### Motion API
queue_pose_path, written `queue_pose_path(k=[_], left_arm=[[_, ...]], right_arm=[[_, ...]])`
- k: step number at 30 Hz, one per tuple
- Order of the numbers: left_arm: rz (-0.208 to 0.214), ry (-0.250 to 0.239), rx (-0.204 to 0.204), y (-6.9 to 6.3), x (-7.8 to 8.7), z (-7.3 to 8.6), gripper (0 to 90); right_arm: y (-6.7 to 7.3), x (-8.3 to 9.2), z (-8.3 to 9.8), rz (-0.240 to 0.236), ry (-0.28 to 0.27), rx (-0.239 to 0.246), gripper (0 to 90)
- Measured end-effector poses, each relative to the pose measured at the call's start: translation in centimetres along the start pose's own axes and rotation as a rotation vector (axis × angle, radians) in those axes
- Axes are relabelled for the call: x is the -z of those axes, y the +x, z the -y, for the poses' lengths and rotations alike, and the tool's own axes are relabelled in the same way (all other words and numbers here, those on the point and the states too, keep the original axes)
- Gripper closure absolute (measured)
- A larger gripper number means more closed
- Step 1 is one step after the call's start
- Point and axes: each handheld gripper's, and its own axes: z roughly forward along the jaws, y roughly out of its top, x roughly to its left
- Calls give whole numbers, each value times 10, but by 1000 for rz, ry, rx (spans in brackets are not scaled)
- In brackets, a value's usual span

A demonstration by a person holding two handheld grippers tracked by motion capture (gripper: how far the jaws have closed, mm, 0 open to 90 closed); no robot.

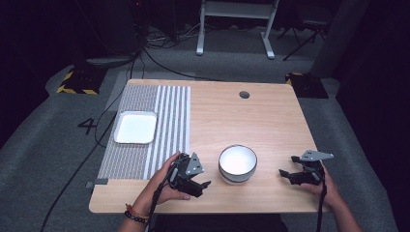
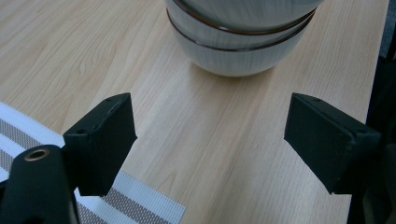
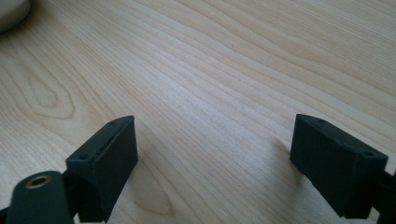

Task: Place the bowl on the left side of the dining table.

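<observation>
A white bowl [image 1: 237, 163] with a dark band stands on the wooden table [image 1: 256, 121] near its front edge; in the left gripper view it looks like two stacked bowls [image 2: 243, 42]. My left gripper [image 1: 203, 186] rests just left of the bowl and points at it. Its jaws are open [image 2: 210, 135] with only bare wood between them. My right gripper [image 1: 287, 165] sits to the right of the bowl, a short gap away. It is open [image 3: 215, 158] over bare wood, and the bowl's edge [image 3: 11, 11] shows at the top left corner.
A grey-and-white striped placemat [image 1: 169, 121] covers the table's left part, with a white square plate [image 1: 136, 127] on it. The mat's corner [image 2: 135, 200] lies under my left gripper. A cable hole [image 1: 244, 94] sits near the far edge. Cables run over the floor.
</observation>
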Motion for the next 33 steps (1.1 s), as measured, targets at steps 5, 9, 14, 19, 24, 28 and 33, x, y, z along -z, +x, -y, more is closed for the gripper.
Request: queue_pose_path(k=[5,9,14,19,24,28,33], left_arm=[[14,-10,-21,-3,-3,-11,164],[22,-27,-29,-5,-4,-17,162],[31,-34,-42,-8,-5,-21,161],[62,-56,-51,-9,-5,-29,160],[89,-63,-69,-12,-8,-36,159],[97,-68,-78,-14,-11,-40,159],[98,-65,-84,-14,-15,-46,165]], right_arm=[[0,0,0,0,0,1,150],[0,0,0,0,0,0,151],[0,0,0,0,0,0,150],[0,0,0,1,0,1,151],[0,0,0,0,0,1,150],[0,0,0,1,0,1,150],[0,0,0,0,0,1,150]])
